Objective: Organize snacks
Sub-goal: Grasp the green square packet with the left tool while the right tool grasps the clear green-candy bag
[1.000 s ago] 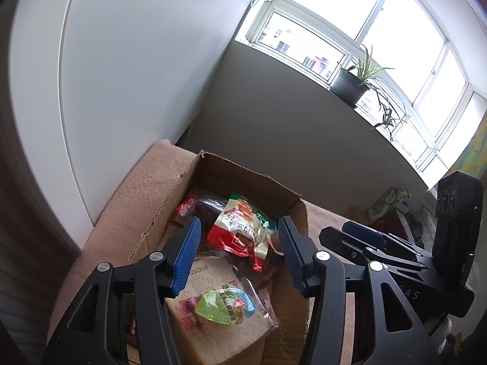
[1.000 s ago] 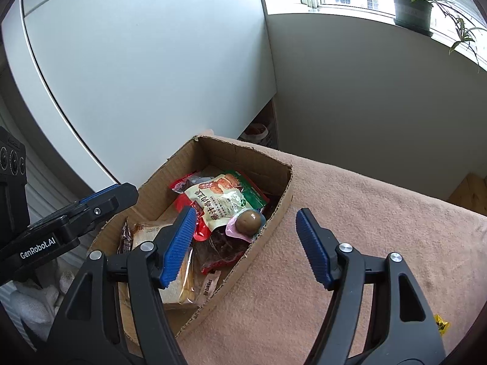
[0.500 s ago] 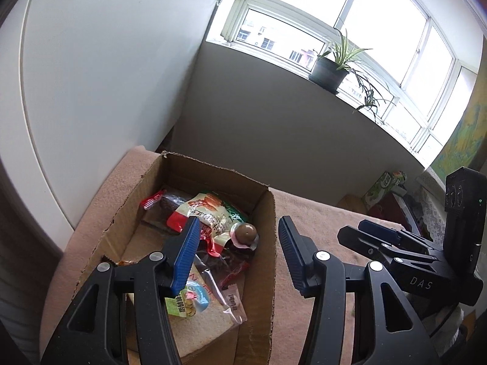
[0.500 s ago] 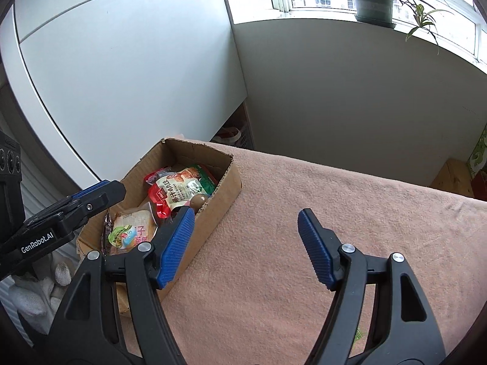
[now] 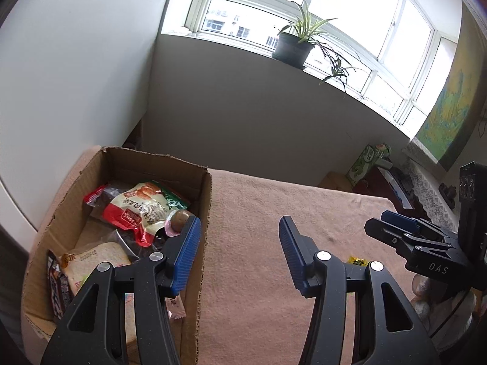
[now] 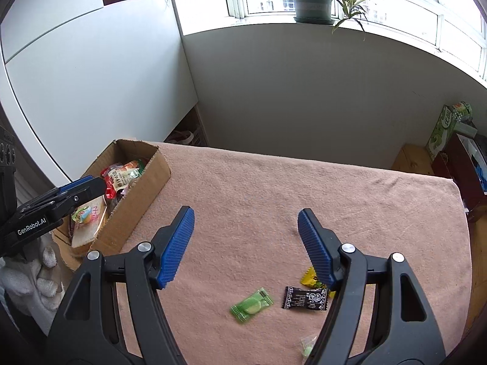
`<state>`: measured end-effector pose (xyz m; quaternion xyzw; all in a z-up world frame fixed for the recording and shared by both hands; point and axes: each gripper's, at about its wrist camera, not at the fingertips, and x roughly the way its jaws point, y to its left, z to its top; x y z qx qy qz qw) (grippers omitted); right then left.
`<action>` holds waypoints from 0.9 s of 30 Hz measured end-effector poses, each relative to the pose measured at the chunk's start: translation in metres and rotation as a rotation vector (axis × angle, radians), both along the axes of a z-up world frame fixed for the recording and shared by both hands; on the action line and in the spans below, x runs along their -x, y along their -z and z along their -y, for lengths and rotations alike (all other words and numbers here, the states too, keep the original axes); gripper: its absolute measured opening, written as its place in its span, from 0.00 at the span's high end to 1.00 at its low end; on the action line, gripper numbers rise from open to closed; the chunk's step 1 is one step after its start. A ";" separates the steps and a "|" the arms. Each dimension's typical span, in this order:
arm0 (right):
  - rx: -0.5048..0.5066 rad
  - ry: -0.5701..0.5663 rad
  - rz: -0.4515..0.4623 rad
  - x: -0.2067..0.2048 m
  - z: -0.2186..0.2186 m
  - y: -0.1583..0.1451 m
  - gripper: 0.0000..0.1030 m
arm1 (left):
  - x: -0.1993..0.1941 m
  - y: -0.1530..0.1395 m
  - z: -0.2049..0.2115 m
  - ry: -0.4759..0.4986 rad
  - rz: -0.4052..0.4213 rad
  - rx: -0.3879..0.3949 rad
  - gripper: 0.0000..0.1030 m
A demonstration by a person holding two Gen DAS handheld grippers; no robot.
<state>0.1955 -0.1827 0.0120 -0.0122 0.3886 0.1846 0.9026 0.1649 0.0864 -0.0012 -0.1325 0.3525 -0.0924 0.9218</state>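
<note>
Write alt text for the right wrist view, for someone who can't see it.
An open right gripper hovers over a pink cloth-covered table with loose sweets: a green candy, a black packet and a yellow wrapper. At left, a cardboard box holds snack bags, with the left gripper above it.

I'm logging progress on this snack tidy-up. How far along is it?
Mostly done: the cardboard box already holds several packets, including bread and a red pouch. Nothing is in hand; left gripper and right gripper are both open. Left on the cloth: the green candy, black candy, yellow candy and one pale wrapper.
</note>
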 end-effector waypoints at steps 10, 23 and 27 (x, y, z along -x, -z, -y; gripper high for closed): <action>-0.032 0.104 -0.086 0.019 0.080 0.025 0.29 | -0.001 0.013 0.058 0.147 -0.044 -0.028 0.49; 0.143 0.075 -0.104 0.084 0.083 0.084 0.29 | 0.015 0.057 0.145 0.419 -0.148 -0.130 0.49; 0.173 0.059 -0.102 0.086 0.077 0.092 0.29 | 0.020 0.074 0.161 0.466 -0.181 -0.180 0.50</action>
